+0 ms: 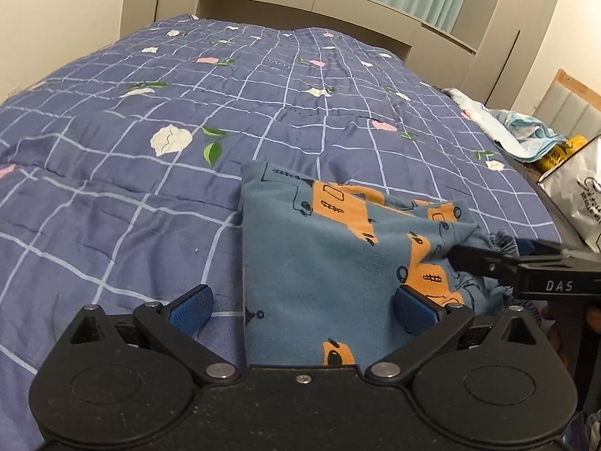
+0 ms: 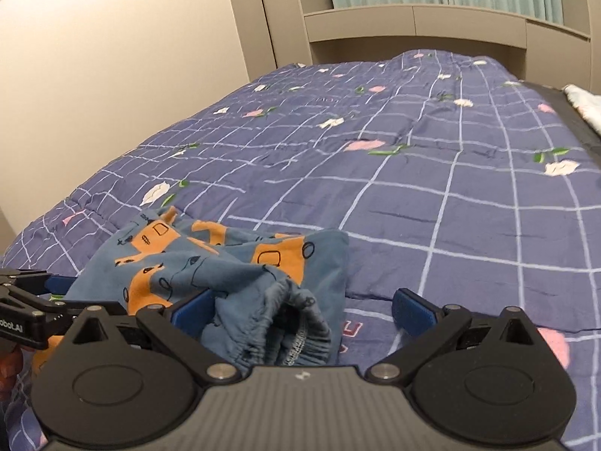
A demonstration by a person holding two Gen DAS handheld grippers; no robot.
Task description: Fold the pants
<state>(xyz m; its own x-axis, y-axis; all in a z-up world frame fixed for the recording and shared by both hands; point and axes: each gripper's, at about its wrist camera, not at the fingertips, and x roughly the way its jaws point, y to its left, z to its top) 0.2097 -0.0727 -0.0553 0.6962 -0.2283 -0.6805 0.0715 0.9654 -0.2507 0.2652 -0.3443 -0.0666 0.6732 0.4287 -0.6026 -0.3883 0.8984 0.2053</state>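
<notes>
Blue-orange pants (image 1: pixel 330 263) between spread tools, silver bag (image 1: pixel 578 195) beside the quilt (image 1: pixel 150 188).

Blue pants (image 1: pixel 319 263) with orange cars; purple checked floral quilt (image 1: pixel 150 112).

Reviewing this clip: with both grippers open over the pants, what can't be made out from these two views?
- Pants: near edge hidden by the left gripper body, left wrist view.
- Waistband: lower part cut off by the right gripper body, right wrist view.
- Fold state: bunched cloth hides the legs, both views.
- Bag print: too small and cut off by the edge, left wrist view.
</notes>
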